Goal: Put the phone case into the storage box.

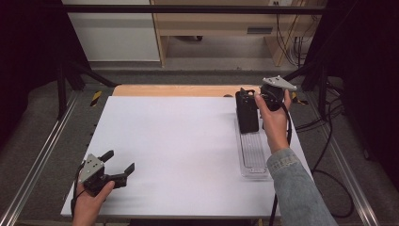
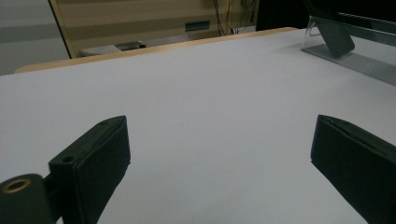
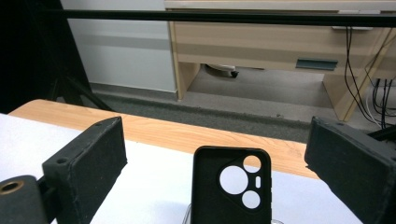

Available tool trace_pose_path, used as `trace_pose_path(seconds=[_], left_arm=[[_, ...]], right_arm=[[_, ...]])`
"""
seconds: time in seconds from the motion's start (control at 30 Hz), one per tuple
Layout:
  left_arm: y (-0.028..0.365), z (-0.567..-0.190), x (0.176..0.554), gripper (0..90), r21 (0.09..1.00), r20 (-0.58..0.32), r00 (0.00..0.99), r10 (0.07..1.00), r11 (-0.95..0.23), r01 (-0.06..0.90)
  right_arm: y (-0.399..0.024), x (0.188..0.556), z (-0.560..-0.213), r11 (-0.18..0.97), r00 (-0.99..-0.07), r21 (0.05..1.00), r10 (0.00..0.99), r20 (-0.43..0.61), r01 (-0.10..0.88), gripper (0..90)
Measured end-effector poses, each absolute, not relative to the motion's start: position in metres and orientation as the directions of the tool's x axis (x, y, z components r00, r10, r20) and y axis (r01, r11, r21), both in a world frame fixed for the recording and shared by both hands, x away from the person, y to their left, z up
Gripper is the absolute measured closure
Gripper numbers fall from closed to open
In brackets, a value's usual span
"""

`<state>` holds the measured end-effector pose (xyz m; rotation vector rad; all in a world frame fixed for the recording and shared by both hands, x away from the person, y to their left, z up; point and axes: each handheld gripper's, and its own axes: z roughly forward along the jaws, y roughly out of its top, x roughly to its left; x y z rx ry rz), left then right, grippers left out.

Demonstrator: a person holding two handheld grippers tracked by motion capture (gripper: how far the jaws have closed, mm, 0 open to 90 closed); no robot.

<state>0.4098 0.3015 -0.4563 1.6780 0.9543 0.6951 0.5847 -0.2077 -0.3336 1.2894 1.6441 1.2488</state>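
1. The left gripper [image 1: 118, 165] rested low at the near left corner of the white surface [image 1: 179, 150], jaws spread wide and empty, apparently parked clear of the work.
2. The right gripper [image 3: 215, 158] hovered at the far right, its jaws released and standing either side of a black phone case [image 3: 232, 189] without touching it.
3. The case stood upright at the far end of a clear tray [image 1: 254, 157], camera cut-outs facing the right gripper, likely propped so the jaws could close on its edges.
4. Judged from this, a grasp seemed lined up but not made.
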Motion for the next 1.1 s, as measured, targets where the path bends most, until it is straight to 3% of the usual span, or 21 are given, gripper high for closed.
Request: trace_pose_path(seconds=[0.33, 1.1], left_arm=[[0.302, -0.457, 0.41, 5.1, 0.955, -0.004, 0.515, 0.857, -0.15, 0.257], [0.301, -0.454, 0.406, 4.8, 0.957, 0.004, 0.523, 0.852, -0.156, 0.246]], right_arm=[[-0.203, 0.576, -0.331, 0.066, -0.313, 0.955, 0.949, 0.03, 0.289, 5.5], [-0.212, 0.558, -0.324, 0.045, -0.317, 0.963, 0.948, 0.044, 0.267, 4.4]])
